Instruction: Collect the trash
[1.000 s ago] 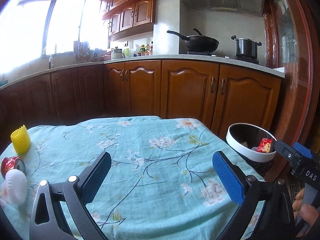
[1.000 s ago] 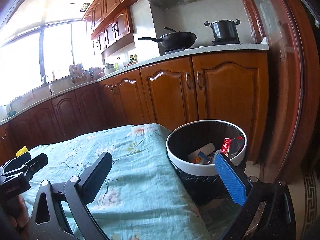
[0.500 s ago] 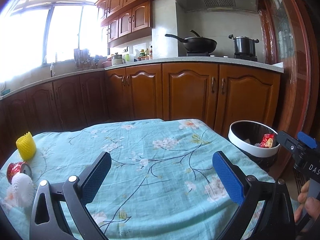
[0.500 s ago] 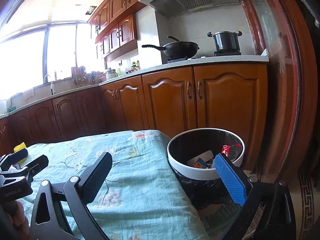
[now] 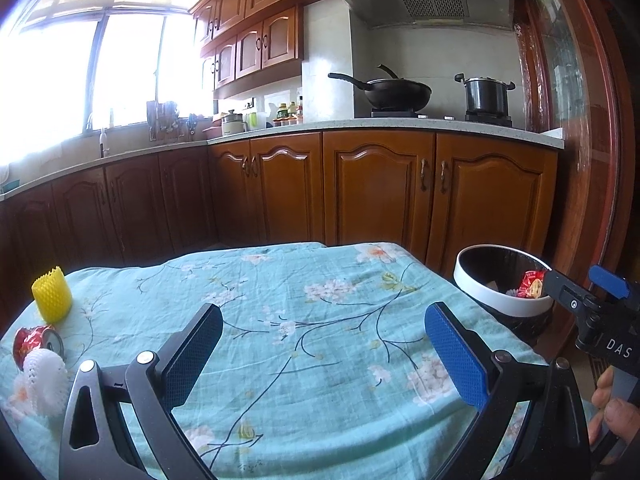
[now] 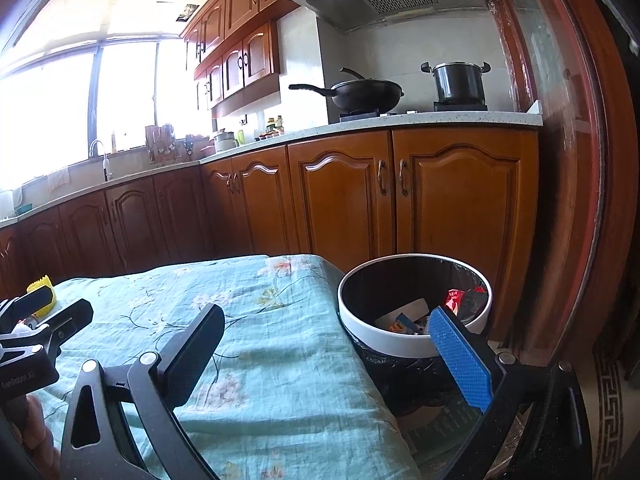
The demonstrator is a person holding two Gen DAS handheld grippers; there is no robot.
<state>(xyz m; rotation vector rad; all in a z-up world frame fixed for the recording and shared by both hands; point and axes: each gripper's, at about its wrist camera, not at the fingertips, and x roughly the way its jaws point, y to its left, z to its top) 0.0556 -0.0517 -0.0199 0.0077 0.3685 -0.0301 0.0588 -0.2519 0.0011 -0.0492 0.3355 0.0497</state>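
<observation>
While on its side, can rightward-mouthed.

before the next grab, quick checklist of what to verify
1. Left tongs empty and open: ok.
2. Right tongs empty and open: ok.
3. Trash left on the tablecloth: yellow foam net, red can and white foam net at its left end: ok.
4. Bin open beside the table with room inside: ok.
5. Left tongs lined up on any piece: not ok, all three lie off to their left.
6. Whether the can is empty: cannot tell.
</observation>
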